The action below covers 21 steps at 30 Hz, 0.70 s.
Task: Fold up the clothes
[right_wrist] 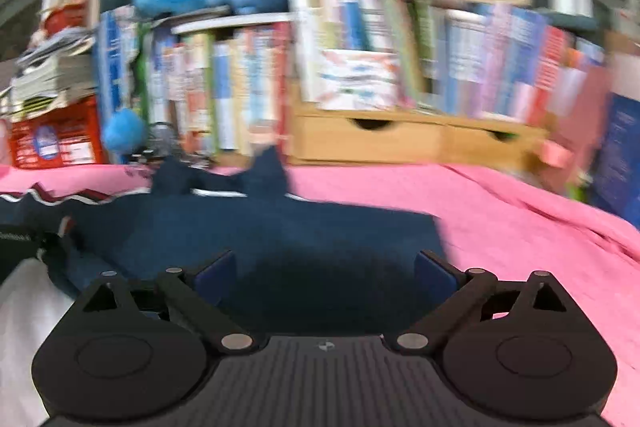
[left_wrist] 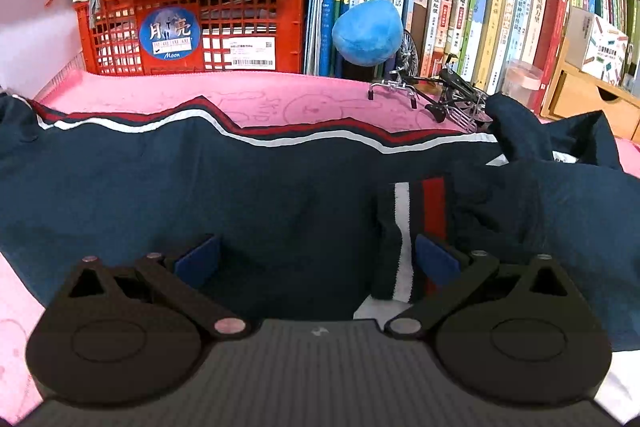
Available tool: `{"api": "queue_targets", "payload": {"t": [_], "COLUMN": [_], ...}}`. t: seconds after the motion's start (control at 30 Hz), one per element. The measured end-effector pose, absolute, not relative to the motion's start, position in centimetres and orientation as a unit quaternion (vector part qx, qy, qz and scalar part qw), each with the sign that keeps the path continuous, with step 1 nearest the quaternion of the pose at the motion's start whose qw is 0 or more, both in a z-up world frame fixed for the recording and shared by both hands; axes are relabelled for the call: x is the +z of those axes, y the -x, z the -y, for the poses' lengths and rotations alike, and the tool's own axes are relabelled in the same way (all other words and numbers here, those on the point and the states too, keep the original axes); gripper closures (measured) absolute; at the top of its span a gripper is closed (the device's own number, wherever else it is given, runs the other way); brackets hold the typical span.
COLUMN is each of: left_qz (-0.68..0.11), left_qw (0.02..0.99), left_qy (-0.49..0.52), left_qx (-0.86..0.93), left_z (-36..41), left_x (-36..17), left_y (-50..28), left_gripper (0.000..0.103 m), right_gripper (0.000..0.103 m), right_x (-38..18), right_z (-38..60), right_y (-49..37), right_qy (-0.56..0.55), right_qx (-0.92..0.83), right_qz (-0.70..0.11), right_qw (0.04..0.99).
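The garment (left_wrist: 168, 183) lay spread across the pink cloth (left_wrist: 280, 95), its navy body flat and its far edge rippled, marked by a red and white stripe (left_wrist: 224, 125). A striped cuff (left_wrist: 408, 227) was turned back over the body near the front, which suggested one sleeve was already folded inward; the rest was not yet folded. At the right end the fabric stood bunched in soft peaks (left_wrist: 560, 143), probably the collar or hood, though this could not be confirmed. The material appeared thin, matt and limp, so it should drape and slip rather than hold a crease.

The left gripper (left_wrist: 316, 263) hovered low over the body with its jaws spread wide and nothing clamped between the blue pads (left_wrist: 200, 261); the cuff lay just beside the right-hand pad without being pinched. The right gripper (right_wrist: 324, 275) likewise stood wide and empty over the garment's right end, above flat navy fabric near its edge (right_wrist: 432, 223). The right view was blurred.

The pink cloth was soft, faintly printed with line drawings, and wrinkled toward the right. Behind it, a perforated red crate (left_wrist: 192, 27) carried stacked papers, a metal bicycle model (left_wrist: 436, 95) touched the bunched fabric, and upright books (left_wrist: 480, 7) filled the shelf.
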<state>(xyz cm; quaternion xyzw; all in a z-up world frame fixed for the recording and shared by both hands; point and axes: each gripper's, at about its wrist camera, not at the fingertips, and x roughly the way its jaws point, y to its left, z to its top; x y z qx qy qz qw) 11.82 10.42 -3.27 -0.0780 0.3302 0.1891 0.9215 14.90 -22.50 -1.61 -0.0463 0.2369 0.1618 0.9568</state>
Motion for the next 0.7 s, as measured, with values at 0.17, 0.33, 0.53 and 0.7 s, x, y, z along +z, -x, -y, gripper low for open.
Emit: {"api": "queue_targets", "payload": {"t": [0.17, 0.33, 0.53, 0.7], "left_qz": [-0.330, -0.329, -0.328, -0.327], "left_qw": [0.922, 0.922, 0.922, 0.922], "left_qy": [0.083, 0.084, 0.086, 0.087], "left_qx": [0.186, 0.186, 0.187, 0.187], "left_z": [-10.5, -10.5, -10.5, -10.5], "left_x": [-3.4, -3.4, -3.4, -3.5], "left_y": [-11.8, -11.9, -11.8, -11.8], "left_gripper": [0.000, 0.000, 0.000, 0.000], "right_gripper": [0.006, 0.000, 0.000, 0.000], "right_x": [-3.2, -5.1, -5.0, -4.6], "right_z": [16.9, 18.6, 24.4, 21.7], "right_y": [-19.7, -24.7, -26.8, -19.9], "right_qy": [0.041, 0.055, -0.013, 0.061], "right_qx": [0.205, 0.113, -0.064, 0.067], "right_qz": [-0.278, -0.322, -0.328, -0.291], "right_qw": [0.938, 0.938, 0.942, 0.952]}}
